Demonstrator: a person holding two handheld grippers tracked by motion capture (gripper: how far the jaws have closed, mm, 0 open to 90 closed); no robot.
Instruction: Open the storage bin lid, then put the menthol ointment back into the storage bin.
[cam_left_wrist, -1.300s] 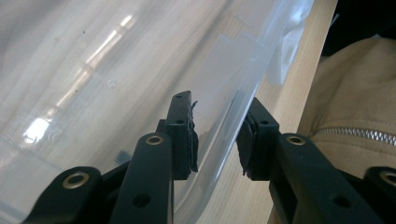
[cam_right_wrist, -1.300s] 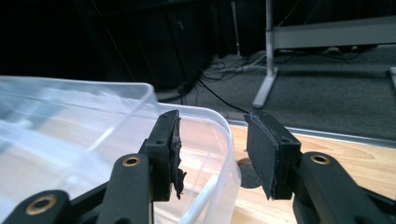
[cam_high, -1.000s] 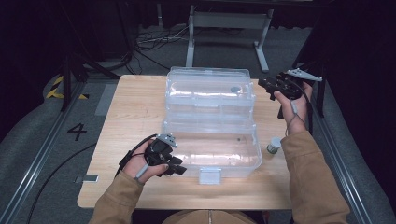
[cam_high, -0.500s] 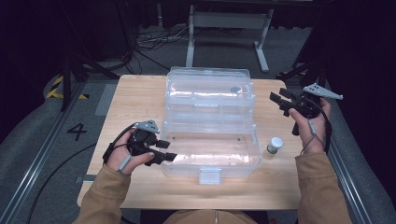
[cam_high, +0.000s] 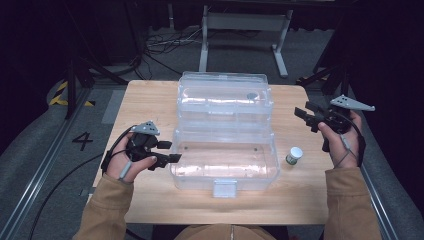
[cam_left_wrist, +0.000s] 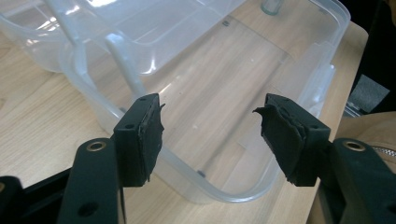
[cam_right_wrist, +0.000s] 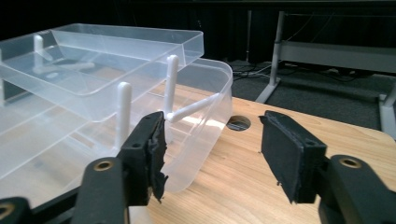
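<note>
From the high view, my left gripper (cam_high: 169, 151) sits at the near-left end of the clear box (cam_high: 225, 165), just beside its wall, and my right gripper (cam_high: 306, 117) hangs off to the right, apart from the raised tray (cam_high: 225, 97) at the far side. Both sets of jaws have just been opening and stand spread with nothing between them. A small bottle (cam_high: 294, 155) stands on the table (cam_high: 150, 100) to the right of the box, nearer me than my right hand. I judge it the next thing to pick, so I'd bring the right jaws down over its cap, square and upright.

In the left gripper view, the box rim (cam_left_wrist: 205, 191) curves under my spread pads (cam_left_wrist: 149, 130); I'd pinch that wall to steady the box.

In the right gripper view, the tray (cam_right_wrist: 116, 56) stands to the left, my pads (cam_right_wrist: 285, 154) empty over bare wood.
</note>
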